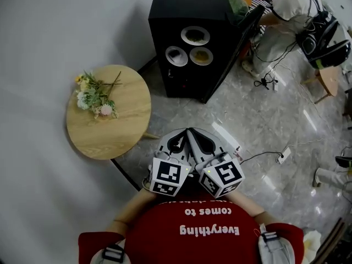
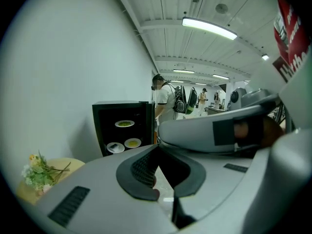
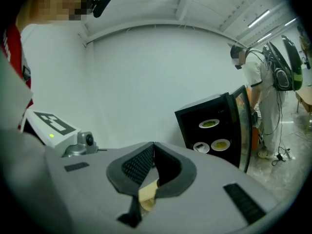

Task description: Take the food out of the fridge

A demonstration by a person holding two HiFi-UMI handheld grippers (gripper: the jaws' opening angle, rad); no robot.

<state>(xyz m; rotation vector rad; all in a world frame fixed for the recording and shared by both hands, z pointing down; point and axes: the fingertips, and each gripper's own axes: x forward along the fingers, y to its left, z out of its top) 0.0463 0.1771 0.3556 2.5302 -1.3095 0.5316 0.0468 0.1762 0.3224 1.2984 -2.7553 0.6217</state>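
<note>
Head view, approach step: my left gripper [image 1: 180, 134] and right gripper [image 1: 194, 133], fingers pressed together on nothing, sit well short of the open fridge [image 1: 184, 7] holding three plates of food [image 1: 195, 36], so next I reach in, fingers spread.

Left tongs [image 1: 177, 141] and right tongs [image 1: 202, 141] — both closed, empty — held side by side.

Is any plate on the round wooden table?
No, the table holds only flowers; all three plates sit in the fridge.
</note>
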